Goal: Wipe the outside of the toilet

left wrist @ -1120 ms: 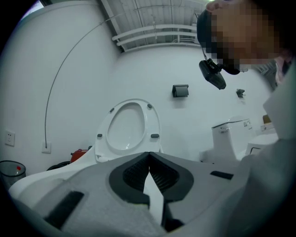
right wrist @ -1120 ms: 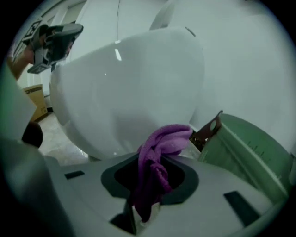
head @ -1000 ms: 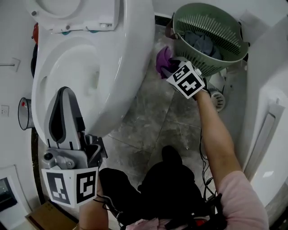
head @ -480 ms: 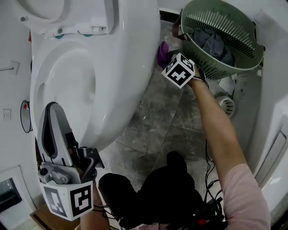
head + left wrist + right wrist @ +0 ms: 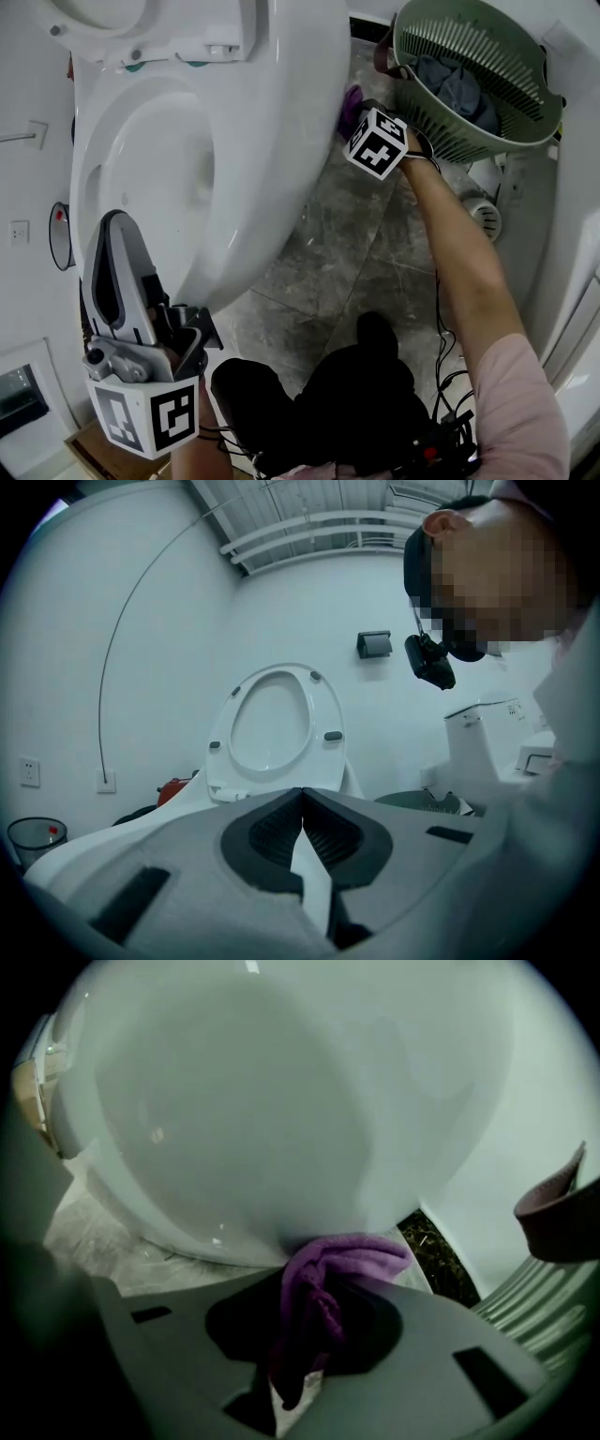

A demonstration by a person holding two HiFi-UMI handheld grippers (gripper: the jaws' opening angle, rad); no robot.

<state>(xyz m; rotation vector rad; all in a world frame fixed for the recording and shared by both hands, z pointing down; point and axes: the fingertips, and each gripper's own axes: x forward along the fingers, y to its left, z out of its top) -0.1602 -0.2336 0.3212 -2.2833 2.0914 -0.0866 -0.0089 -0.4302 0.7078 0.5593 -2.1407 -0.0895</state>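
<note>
Glossy white on the toilet (image 5: 262,141). Purple on the cloth (image 5: 323,1274). Pale green on the slotted basket (image 5: 469,141), blue-grey on the clothes (image 5: 459,89) inside. Mottled grey with paler veins on the floor (image 5: 347,253). Light grey on the left gripper (image 5: 302,799) and its fingers (image 5: 187,855), black ribbing on the pads (image 5: 272,832). Black-and-white square markers on the left cube (image 5: 145,417) and right cube (image 5: 377,142). Pink on the sleeve (image 5: 520,403), black on the trousers (image 5: 347,394). Cardboard brown on the box (image 5: 103,450). Red spot on the bin (image 5: 33,836).
</note>
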